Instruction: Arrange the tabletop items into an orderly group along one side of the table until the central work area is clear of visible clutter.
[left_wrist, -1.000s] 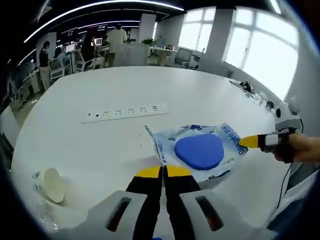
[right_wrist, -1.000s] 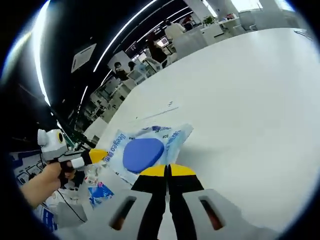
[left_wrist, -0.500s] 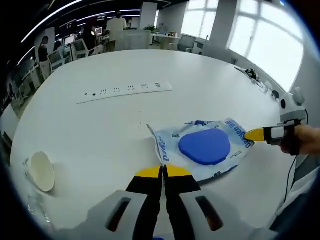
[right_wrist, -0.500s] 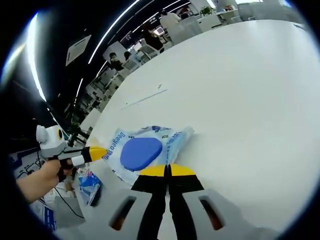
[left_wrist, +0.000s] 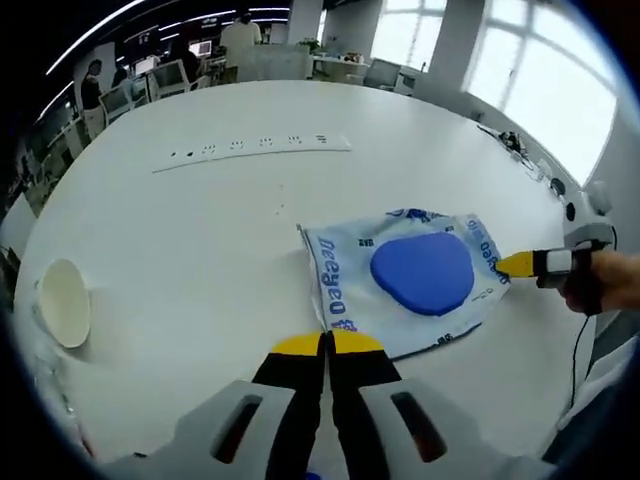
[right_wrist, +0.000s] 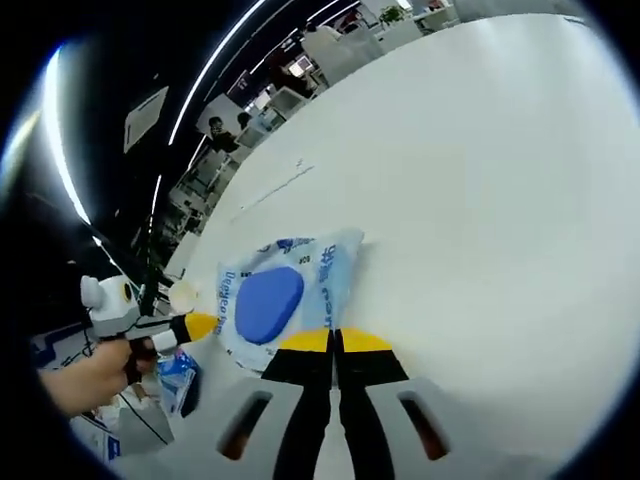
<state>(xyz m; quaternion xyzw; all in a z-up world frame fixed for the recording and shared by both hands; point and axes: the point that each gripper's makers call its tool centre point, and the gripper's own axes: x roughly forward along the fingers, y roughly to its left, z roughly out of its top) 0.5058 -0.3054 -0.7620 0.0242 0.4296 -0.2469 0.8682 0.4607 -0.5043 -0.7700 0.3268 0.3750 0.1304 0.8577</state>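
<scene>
A white and blue soft packet (left_wrist: 420, 275) with a blue oval lid lies spread between my two grippers, low over the white table (left_wrist: 200, 230). My left gripper (left_wrist: 325, 343) is shut on its near corner. My right gripper (left_wrist: 512, 264) comes in from the right, held by a hand, with its yellow tip closed on the packet's far edge. In the right gripper view the same packet (right_wrist: 275, 300) sits just left of my shut right gripper (right_wrist: 334, 341), and the left gripper (right_wrist: 200, 325) pinches its other side.
A paper cup (left_wrist: 62, 315) lies on its side near the table's left edge. A white power strip (left_wrist: 250, 150) runs across the far part. A small blue packet (right_wrist: 180, 370) sits by the table edge. People and desks stand beyond the table.
Both views have shifted while the packet stays pinned at both grippers' tips. It now lies flatter and more stretched out. The cup sits further left in the left gripper view.
</scene>
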